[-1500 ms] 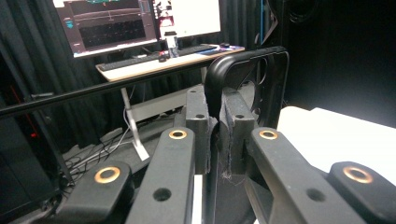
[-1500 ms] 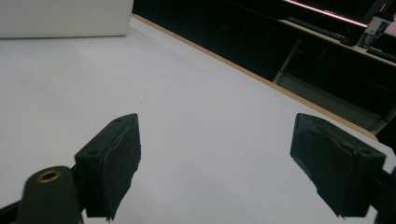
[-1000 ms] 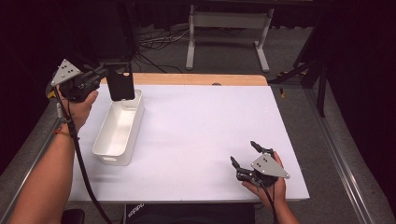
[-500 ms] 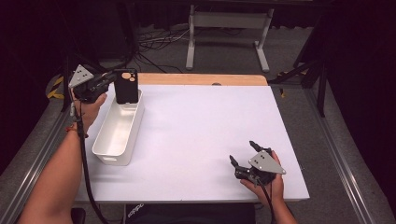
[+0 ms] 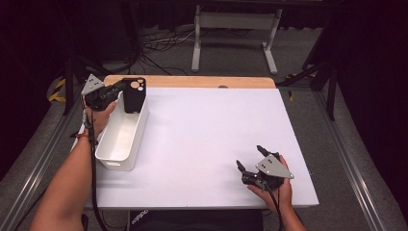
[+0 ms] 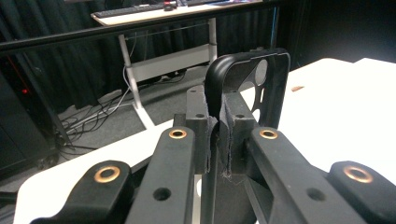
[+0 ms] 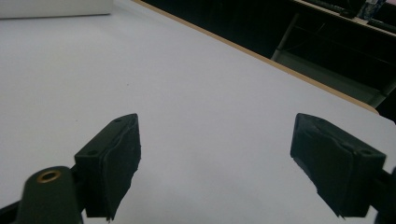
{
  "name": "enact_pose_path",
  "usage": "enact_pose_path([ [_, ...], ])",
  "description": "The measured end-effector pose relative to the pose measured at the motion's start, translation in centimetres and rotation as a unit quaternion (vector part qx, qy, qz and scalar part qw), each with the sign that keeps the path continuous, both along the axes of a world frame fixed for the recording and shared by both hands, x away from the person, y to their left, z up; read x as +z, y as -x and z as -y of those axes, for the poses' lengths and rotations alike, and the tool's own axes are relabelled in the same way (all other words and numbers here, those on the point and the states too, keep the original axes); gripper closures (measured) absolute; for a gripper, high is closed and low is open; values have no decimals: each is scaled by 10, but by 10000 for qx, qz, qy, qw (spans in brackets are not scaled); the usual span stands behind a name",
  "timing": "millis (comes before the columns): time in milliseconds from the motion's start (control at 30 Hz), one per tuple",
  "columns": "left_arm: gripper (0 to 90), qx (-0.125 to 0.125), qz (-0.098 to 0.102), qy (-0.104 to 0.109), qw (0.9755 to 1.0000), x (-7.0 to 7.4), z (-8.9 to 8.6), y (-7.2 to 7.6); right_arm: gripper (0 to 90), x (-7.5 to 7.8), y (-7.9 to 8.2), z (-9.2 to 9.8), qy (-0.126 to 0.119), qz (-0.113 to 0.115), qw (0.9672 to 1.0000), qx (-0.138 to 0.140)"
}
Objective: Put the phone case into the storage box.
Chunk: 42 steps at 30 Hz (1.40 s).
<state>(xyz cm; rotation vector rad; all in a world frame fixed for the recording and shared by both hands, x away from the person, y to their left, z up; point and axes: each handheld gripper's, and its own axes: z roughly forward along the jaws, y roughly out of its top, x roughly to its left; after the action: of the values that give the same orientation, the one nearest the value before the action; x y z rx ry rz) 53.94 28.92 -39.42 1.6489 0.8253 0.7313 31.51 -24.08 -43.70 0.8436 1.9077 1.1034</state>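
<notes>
the left claw (image 5: 119, 89) pinches a black phone case (image 5: 134, 95) by its edge, holding it upright above the far end of a white bin (image 5: 121, 132) at the left side of the white surface (image 5: 207, 139) — its jaws are pressed tight on the case rim. the right claw (image 5: 249, 166), held in a hand near the front right corner, rests low with its jaws spread wide — nothing between them.
</notes>
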Motion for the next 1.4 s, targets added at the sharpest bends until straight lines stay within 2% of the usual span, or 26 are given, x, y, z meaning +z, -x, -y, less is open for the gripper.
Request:
enact_pose_path([
  [233,839,-22,-61,154,9999,-5,-6,-2,172,1,0,-1,5,-5,10000,44],
  [433,834,96,-101,64,9999,-6,-10,-2,172,1,0,0,-73,-52,9999,67],
  [500,828,220,-95,-2,9997,-7,-11,-3,173,1,-1,1,-132,-117,9998,95],
  [667,825,234,-118,-23,9997,-8,-11,-4,174,1,-1,1,-165,-126,9997,93],
  [933,801,323,-246,-228,9989,-10,-10,-4,175,1,-1,1,-149,-142,9997,110],
  [1067,781,373,-273,-301,9985,-13,-11,-4,179,1,0,1,-115,-108,9998,83],
  [1133,766,395,-300,-368,9981,-16,-11,-3,187,2,1,1,-111,2,9999,-29],
  [1400,764,436,-272,-404,9979,-14,-13,1,186,2,0,0,-119,-6,9999,-20],
])
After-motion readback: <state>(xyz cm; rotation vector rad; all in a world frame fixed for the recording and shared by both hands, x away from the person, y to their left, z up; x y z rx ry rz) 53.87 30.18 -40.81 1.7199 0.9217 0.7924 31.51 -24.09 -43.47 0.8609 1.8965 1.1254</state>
